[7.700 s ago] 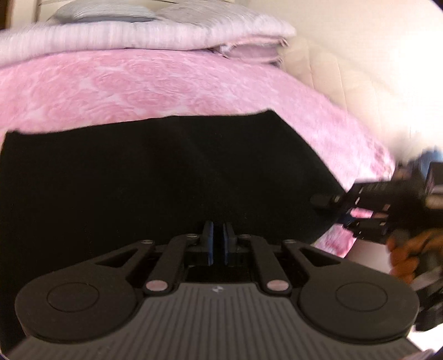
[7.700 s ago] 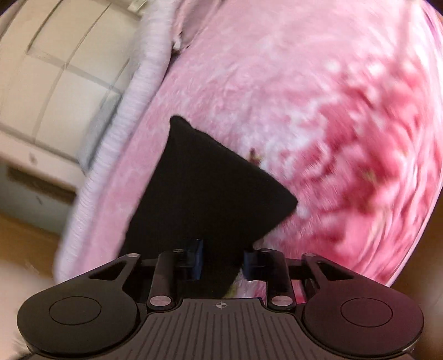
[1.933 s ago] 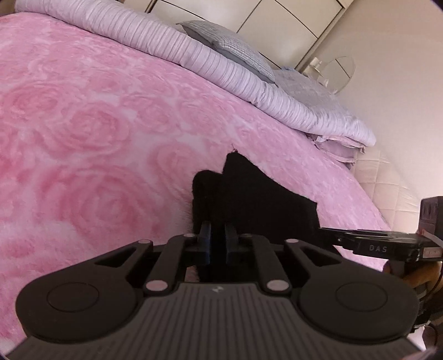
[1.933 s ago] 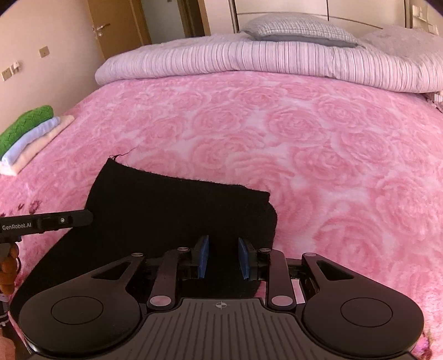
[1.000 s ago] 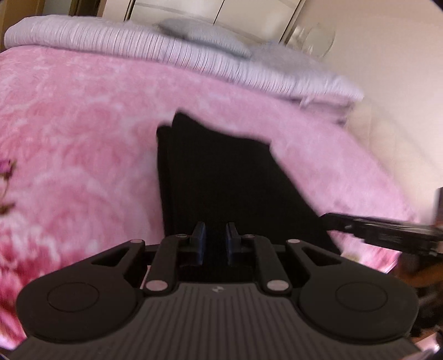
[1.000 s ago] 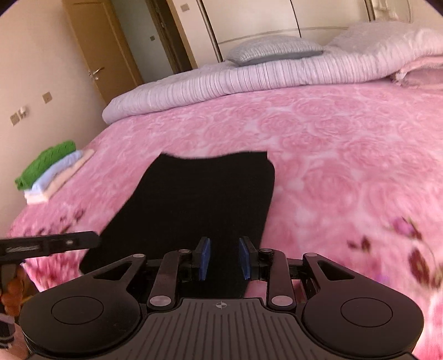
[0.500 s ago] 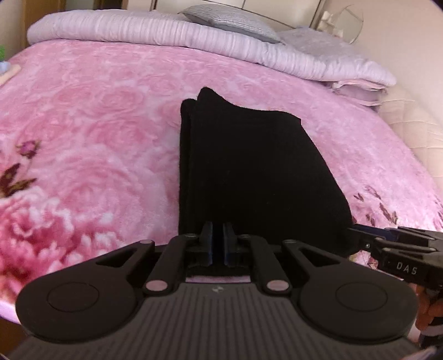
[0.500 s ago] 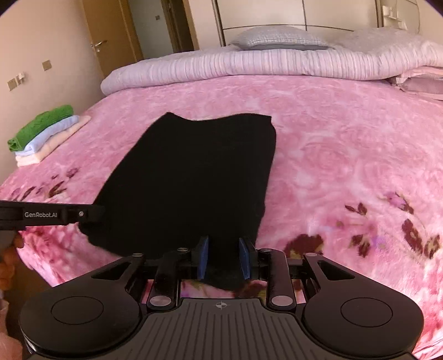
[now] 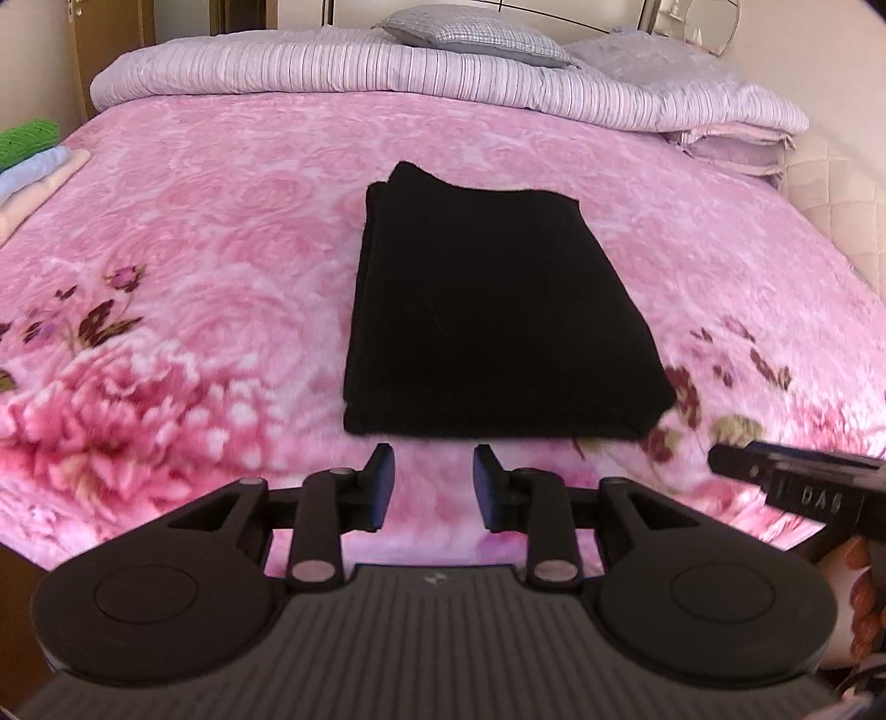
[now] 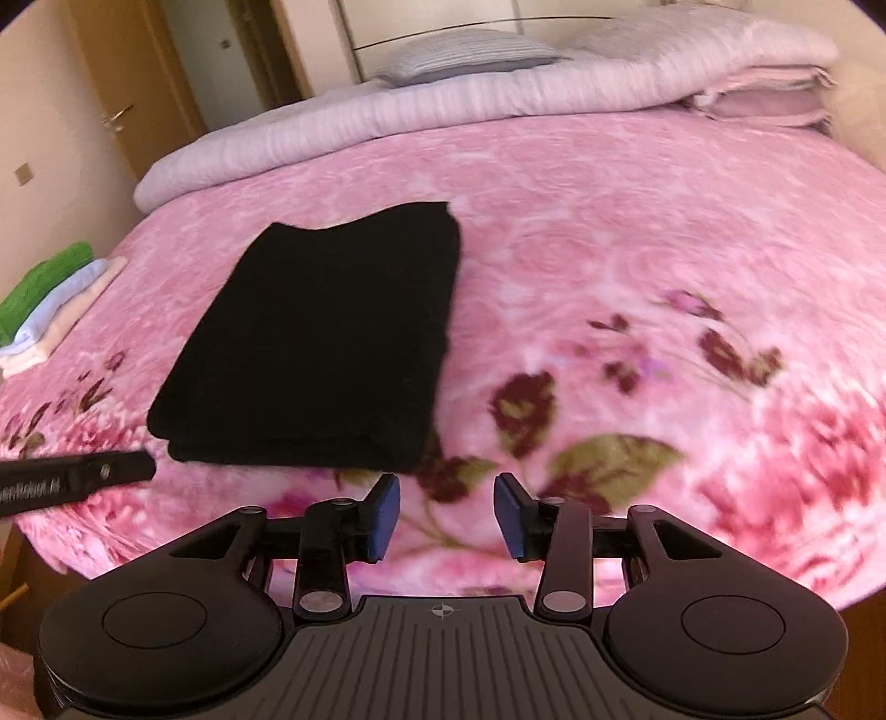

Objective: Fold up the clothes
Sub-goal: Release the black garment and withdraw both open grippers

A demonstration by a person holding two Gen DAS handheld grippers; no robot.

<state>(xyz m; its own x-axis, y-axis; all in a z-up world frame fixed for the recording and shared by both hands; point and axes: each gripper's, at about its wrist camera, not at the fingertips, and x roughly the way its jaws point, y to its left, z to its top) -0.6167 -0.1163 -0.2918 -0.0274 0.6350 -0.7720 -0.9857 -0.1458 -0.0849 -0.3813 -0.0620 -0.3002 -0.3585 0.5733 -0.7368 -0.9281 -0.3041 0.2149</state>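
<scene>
A bed (image 9: 221, 232) spread with a pink rose-patterned blanket (image 10: 637, 232) fills both wrist views, a striped lilac duvet (image 9: 343, 72) rolled along its head with a grey pillow (image 9: 470, 27) resting on top. A black garment (image 9: 487, 299), folded into a thick rectangle with its layered edge on its left side, lies flat on the blanket near the foot of the bed. The left gripper (image 9: 433, 487) hovers just short of the garment's near edge, its blue-padded fingers (image 9: 383, 484) spread apart with nothing between them. The right gripper (image 10: 447, 516) hangs beside the garment's near right corner, likewise parted and empty, over a printed dark red flower and a green leaf. Only the right wrist view takes in the brown wooden door (image 10: 133, 105) with its handle and the wardrobe fronts beyond the bed; the left wrist view alone shows the quilted cream panel (image 9: 830, 188) on the bed's right flank. A small stack of folded clothes (image 10: 50, 299), green on top of pale blue and cream, sits at the bed's left edge, seen more fully from the right wrist camera.
</scene>
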